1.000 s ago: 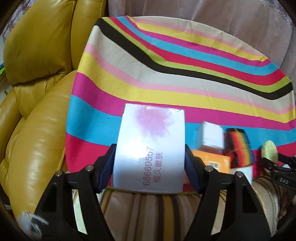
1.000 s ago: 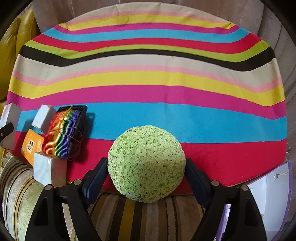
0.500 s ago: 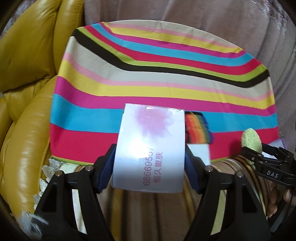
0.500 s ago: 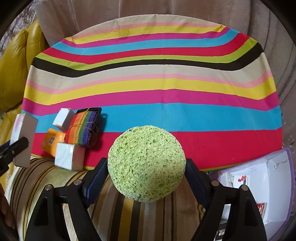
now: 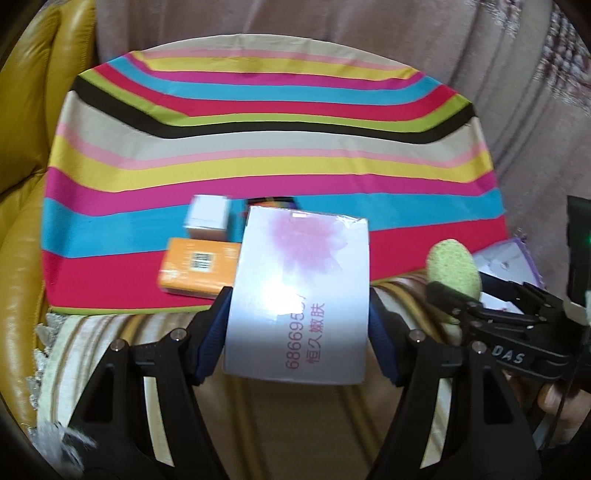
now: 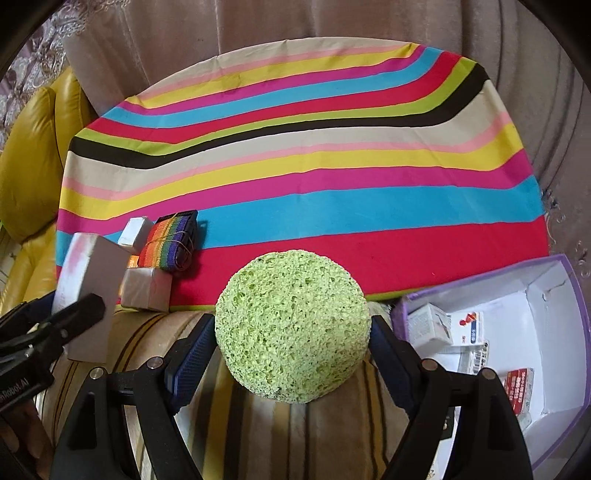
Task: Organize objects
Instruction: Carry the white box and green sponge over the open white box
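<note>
My left gripper [image 5: 297, 345] is shut on a white box with a pink flower print [image 5: 300, 291] and holds it above the near edge of the striped cloth [image 5: 258, 155]. The box also shows in the right wrist view [image 6: 86, 288]. My right gripper [image 6: 291, 354] is shut on a round green sponge [image 6: 291, 326]; the sponge shows at the right of the left wrist view [image 5: 453, 266]. On the cloth lie a small white box [image 5: 207, 216], an orange box [image 5: 197, 267], a rainbow strap roll [image 6: 170, 242] and another white box [image 6: 146, 288].
A purple-rimmed open box [image 6: 576, 332] holding several small packets sits at the right, beside the cloth. A yellow leather sofa [image 5: 22, 184] runs along the left. A striped blanket [image 6: 295, 424] lies under both grippers. Curtain fabric [image 6: 295, 22] hangs behind.
Both grippers have pulled back and up from the cloth, each keeping its object. The purple-rimmed box has come into the right wrist view. The left view has swung right.
</note>
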A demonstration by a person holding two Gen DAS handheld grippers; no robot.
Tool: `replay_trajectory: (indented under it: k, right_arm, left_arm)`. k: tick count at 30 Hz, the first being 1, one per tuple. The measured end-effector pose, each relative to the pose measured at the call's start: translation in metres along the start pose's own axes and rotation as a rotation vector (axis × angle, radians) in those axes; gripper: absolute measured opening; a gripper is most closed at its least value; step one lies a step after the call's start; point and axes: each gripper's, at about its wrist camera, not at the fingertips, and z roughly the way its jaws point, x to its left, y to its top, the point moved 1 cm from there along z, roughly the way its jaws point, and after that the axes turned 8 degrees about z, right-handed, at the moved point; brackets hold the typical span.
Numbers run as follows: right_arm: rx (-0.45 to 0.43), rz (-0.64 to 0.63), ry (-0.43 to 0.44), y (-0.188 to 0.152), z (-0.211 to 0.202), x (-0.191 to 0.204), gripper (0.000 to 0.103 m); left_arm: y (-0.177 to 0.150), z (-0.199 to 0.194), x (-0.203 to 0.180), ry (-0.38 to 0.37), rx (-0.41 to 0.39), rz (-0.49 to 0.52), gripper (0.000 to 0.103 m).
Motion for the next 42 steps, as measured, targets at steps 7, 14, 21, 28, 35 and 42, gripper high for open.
replay_trajectory:
  k: [7,14,21,28,35,42]
  right_arm:
    - [-0.014,0.046,0.001,-0.01,-0.014,-0.022,0.082]
    - [-0.03,0.109,-0.004,-0.02,-0.032,-0.053,0.082]
    - [-0.041,0.165,-0.042,-0.03,-0.047,-0.089,0.082]
    - [-0.051,0.246,-0.107,-0.038,-0.058,-0.137,0.082]
    - [-0.063,0.325,-0.174,-0.044,-0.068,-0.179,0.082]
    - [-0.069,0.389,-0.231,-0.05,-0.075,-0.214,0.082]
  left_arm:
    - [0.001,0.003,-0.033,-0.044,0.011,0.055,0.072]
    - [0.003,0.008,-0.061,-0.091,0.03,0.102,0.072]
    - [0.007,0.016,-0.093,-0.146,0.047,0.154,0.071]
    - [0.01,0.025,-0.129,-0.194,0.061,0.227,0.07]
    - [0.013,0.032,-0.169,-0.25,0.074,0.312,0.07]
    - [0.011,0.042,-0.206,-0.314,0.109,0.388,0.07]
